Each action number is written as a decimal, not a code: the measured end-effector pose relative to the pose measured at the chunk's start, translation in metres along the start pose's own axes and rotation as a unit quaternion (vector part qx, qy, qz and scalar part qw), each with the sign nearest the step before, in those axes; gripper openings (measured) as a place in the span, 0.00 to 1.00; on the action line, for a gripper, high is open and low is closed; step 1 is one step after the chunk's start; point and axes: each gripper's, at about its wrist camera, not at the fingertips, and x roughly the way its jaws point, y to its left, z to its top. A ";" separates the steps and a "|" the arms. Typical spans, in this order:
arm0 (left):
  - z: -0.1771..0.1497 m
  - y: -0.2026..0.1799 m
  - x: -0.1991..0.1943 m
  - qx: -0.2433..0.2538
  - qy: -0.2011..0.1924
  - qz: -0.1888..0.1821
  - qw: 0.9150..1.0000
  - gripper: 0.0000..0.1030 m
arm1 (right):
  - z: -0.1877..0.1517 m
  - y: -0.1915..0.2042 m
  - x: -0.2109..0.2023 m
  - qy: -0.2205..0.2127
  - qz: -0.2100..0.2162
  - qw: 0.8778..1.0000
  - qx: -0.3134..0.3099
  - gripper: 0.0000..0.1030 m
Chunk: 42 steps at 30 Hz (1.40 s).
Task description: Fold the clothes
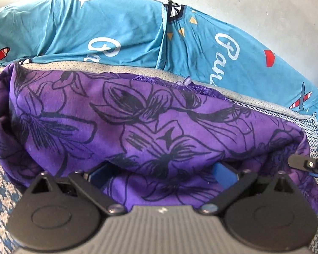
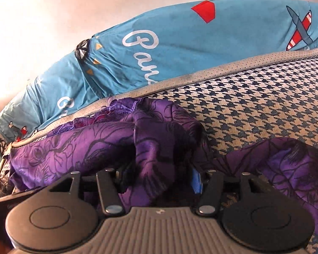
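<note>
A purple garment (image 1: 154, 116) with a dark flower print lies bunched on the houndstooth bed cover (image 2: 254, 105). In the left wrist view it drapes over my left gripper (image 1: 162, 169), whose blue pads (image 1: 224, 173) stand wide apart; the fingertips are hidden under the cloth. In the right wrist view a thick fold of the same purple garment (image 2: 154, 148) is pinched in my right gripper (image 2: 161, 177). One blue pad (image 2: 196, 182) shows there, and cloth covers the other finger. A black part of the right gripper (image 1: 307, 165) shows at the far right of the left wrist view.
Teal bedding (image 1: 116, 31) printed with white script and small planes is heaped along the far edge of the bed, also seen as teal bedding (image 2: 180, 42). A pale wall (image 1: 265, 0) stands behind it. A grey dotted border (image 2: 222, 67) edges the bed cover.
</note>
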 end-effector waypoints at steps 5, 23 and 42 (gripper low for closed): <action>0.005 -0.008 0.007 -0.028 -0.014 -0.013 0.999 0.98 | -0.017 0.006 -0.007 0.024 0.049 0.998 -0.025 0.68; 0.013 -0.012 0.011 -0.030 -0.037 -0.026 0.999 0.98 | -0.043 0.049 0.062 0.058 0.058 0.993 -0.089 0.55; -0.033 0.015 -0.091 0.001 -0.058 -0.023 0.998 1.00 | -0.003 0.041 -0.042 -0.075 0.286 0.954 0.045 0.08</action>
